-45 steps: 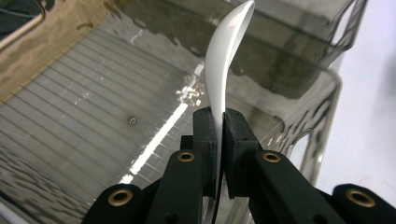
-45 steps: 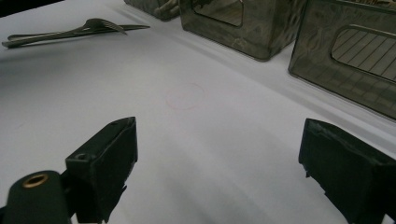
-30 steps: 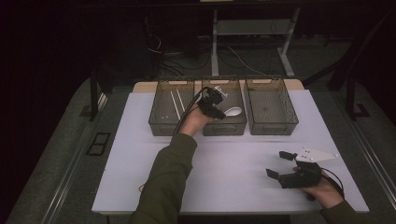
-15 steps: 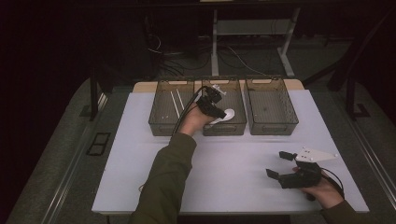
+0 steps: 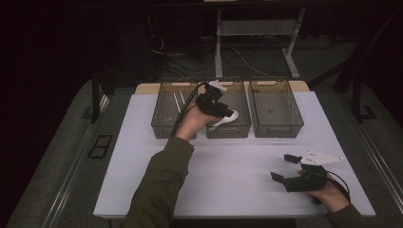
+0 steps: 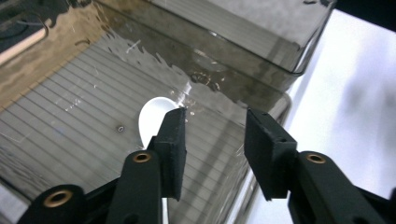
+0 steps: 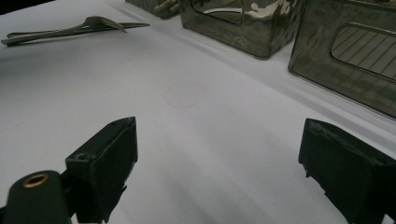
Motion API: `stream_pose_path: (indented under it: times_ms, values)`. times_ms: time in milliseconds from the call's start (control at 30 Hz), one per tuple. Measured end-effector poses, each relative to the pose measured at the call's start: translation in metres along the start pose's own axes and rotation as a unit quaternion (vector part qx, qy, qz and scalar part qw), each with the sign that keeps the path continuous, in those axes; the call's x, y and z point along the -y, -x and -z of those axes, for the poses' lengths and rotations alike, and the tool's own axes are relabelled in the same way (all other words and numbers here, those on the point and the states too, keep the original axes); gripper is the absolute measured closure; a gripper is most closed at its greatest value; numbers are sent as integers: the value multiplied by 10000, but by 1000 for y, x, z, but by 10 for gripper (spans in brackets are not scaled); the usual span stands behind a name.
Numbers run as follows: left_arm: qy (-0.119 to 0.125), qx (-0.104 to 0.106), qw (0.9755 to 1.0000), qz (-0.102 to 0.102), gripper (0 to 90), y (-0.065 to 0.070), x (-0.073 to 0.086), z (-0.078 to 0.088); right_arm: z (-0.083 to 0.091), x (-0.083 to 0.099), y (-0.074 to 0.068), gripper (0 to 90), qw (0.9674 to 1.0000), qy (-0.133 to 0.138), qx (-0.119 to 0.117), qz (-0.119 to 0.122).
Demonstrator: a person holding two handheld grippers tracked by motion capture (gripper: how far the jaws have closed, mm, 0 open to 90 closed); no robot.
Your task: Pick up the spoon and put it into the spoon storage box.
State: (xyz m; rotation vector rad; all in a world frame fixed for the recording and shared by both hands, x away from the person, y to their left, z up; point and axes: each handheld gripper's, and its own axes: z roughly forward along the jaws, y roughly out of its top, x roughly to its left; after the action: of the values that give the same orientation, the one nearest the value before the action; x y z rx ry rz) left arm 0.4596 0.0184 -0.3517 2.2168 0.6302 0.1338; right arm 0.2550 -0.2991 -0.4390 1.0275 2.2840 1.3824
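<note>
Three clear bins sit in a row at the back of the table (image 5: 142, 156). The left bin (image 5: 164, 111) holds thin sticks. Over the middle bin (image 5: 237, 124) hangs the left gripper (image 5: 223, 107) — its jaws have just been opening, with nothing between them, and the white spoon (image 6: 152, 119) lies inside, likely dropped there to sort it. The right bin (image 5: 275, 111) looks bare. The right gripper (image 5: 281, 167) waits wide open, holding nothing, near the table's front edge.

spoon (image 6: 152, 120) in middle bin (image 5: 240, 127), three bins abreast
</note>
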Motion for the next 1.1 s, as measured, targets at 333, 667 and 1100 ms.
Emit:
stream_pose_path:
  times_ms: [333,667,1100]
  values:
    - [242,154,9996,-79,443,12,8,21,0,0,0,115,10000,-26,0,-39]
    - [373,201,9989,-187,401,32,25,42,0,0,0,115,10000,-21,22,-20]
    - [458,20,9987,-220,389,48,73,68,0,0,-1,115,10000,-37,50,-23]
